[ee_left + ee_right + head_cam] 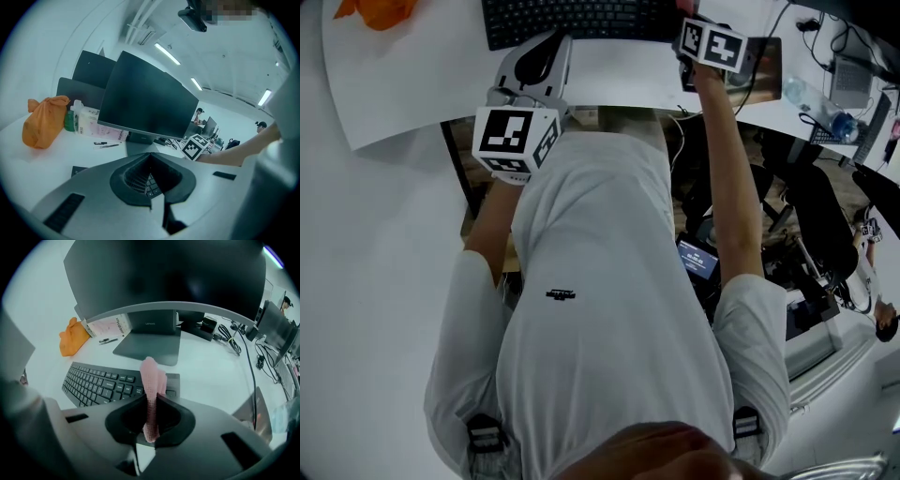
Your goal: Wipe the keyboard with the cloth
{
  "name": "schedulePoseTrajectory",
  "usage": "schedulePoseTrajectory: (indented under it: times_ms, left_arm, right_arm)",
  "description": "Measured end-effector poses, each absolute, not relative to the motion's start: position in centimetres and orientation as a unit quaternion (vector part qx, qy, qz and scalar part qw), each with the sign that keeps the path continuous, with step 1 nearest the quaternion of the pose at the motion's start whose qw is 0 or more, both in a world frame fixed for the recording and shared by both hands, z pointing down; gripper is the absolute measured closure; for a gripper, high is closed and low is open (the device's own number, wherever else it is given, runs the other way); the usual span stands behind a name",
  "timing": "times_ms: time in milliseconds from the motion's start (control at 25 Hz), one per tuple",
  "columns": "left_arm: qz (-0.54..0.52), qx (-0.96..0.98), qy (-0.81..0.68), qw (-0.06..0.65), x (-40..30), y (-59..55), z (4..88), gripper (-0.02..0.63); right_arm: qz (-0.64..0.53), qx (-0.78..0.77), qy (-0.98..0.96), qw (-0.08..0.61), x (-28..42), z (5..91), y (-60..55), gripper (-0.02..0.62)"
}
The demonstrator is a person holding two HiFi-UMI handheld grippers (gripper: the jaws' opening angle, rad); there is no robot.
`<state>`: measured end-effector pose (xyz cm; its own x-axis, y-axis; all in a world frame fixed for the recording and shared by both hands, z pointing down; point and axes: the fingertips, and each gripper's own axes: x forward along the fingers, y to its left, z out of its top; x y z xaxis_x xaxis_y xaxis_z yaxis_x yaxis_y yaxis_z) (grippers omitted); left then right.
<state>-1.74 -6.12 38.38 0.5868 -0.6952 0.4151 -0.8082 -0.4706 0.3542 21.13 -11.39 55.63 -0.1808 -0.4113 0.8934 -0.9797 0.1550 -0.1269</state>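
Currently the right gripper [150,423] pinches the pink cloth [153,375], poised near the black keyboard [105,383] at its right end. The left gripper [151,186] is closed on nothing. Wiping looks about to start; next, lower the cloth onto the keys and sweep left.

Print on pink-and-white pack [115,326] illegible

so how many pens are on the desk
2: one pen and a second pen right beside it, on the desk by the monitor stand. Others may be hidden.
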Motion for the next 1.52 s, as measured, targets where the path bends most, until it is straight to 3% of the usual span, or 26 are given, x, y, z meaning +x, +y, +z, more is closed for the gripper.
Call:
schedulePoseTrajectory:
  times_ms: [1520]
  left_arm:
    - [0.09, 0.798, -0.529, 0.274, -11.3, -2.4, 38.5, 0.588]
  right_arm:
    - [0.423, 0.388, -0.748, 0.333, -1.2, 54.9, -11.3, 0.563]
